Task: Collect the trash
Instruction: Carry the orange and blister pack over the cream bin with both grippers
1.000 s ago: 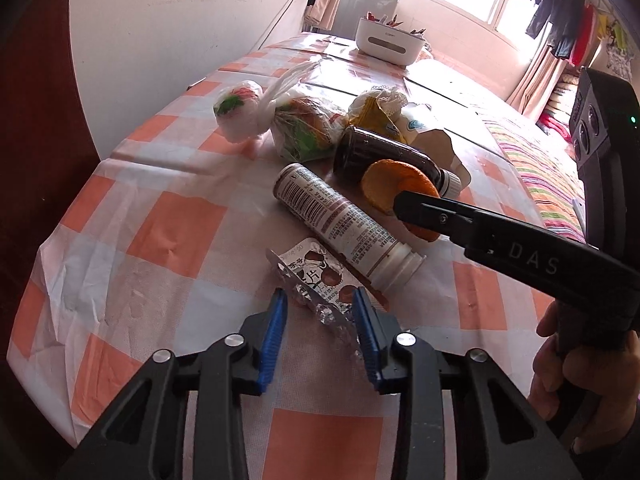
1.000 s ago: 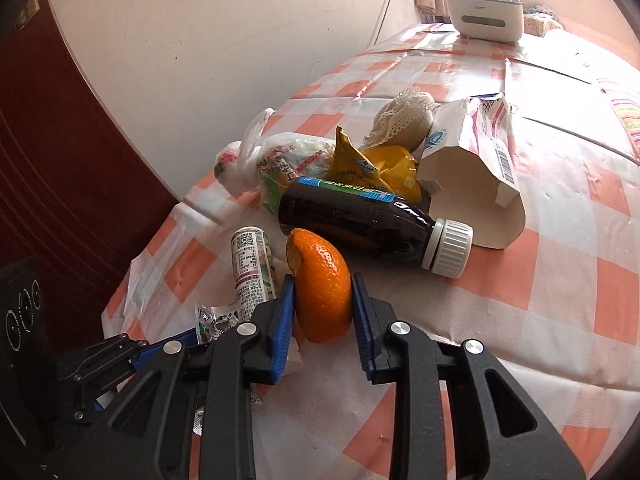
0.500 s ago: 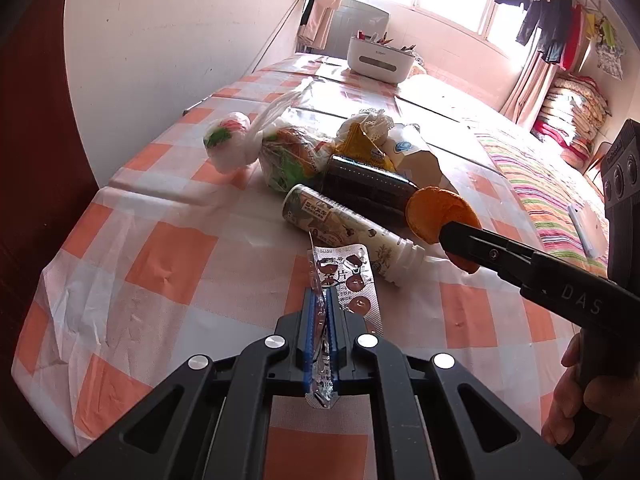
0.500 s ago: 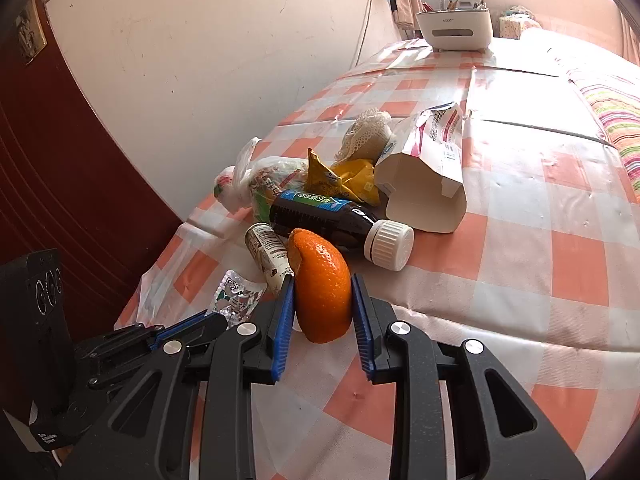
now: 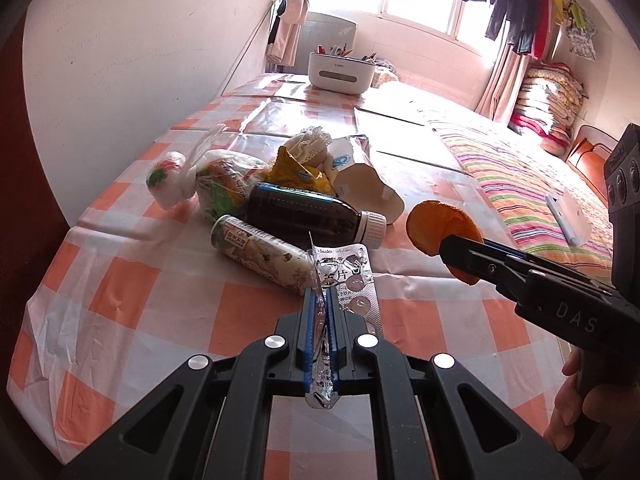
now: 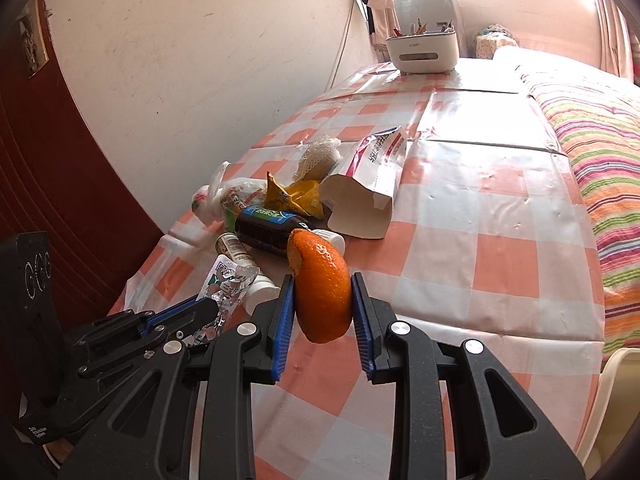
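Left gripper is clamped tight on a foil pill pack, low in the middle of its frame, lifted off the checked table. Right gripper is squeezing a piece of orange peel, center frame, also up in the air. Rest of the trash sits mid-frame on the table: dark bottle, pale bottle just in front of it, plastic bags, yellow wrapper and a paper bag. White caddy sits way at the back.

We see both grippers built alike: the left gripper and right gripper have black slotted frames, ribbed blue pads, silver screws; one bears white "DAS" lettering.
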